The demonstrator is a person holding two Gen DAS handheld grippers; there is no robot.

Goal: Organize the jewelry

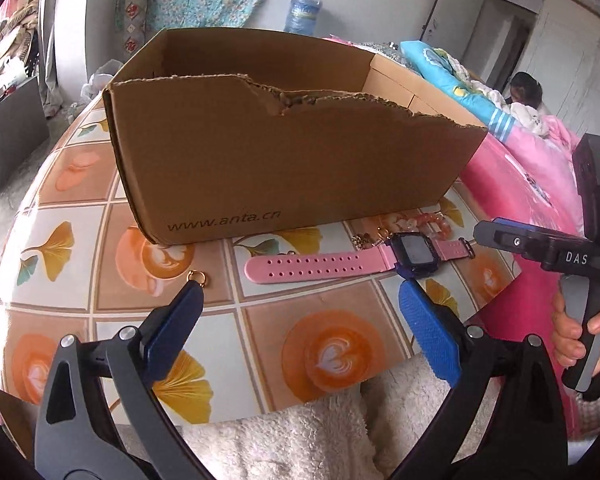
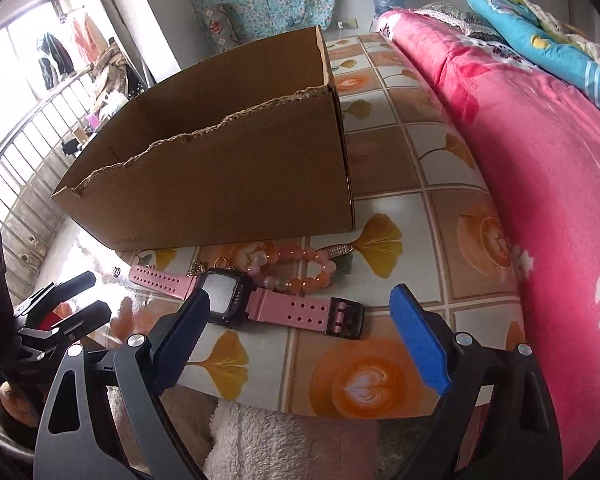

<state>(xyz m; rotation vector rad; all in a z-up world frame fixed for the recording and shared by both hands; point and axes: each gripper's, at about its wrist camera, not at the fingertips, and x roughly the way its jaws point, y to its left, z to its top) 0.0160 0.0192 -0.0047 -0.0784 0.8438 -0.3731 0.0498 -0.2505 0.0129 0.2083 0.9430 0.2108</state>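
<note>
- Left gripper (image 1: 300, 300): fingers spread wide, holding nothing, above the tabletop (image 1: 260, 344).
- Right gripper (image 2: 300, 312): fingers likewise apart; its left finger sits by the watch face.
- Pink watch (image 2: 228, 298): flat on the tabletop, in front of the cardboard box (image 1: 284, 160).
- Bead bracelet (image 2: 300, 268): between watch and box.
- Gold ring (image 1: 198, 278): near the left fingertip.
- Pink blanket (image 2: 540, 160): on the bed beside the tabletop.

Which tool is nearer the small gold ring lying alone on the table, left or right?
Left. The left tool has one fingertip almost at the gold ring, just short of it. The right tool is open over the pink watch, farther along the table.
</note>
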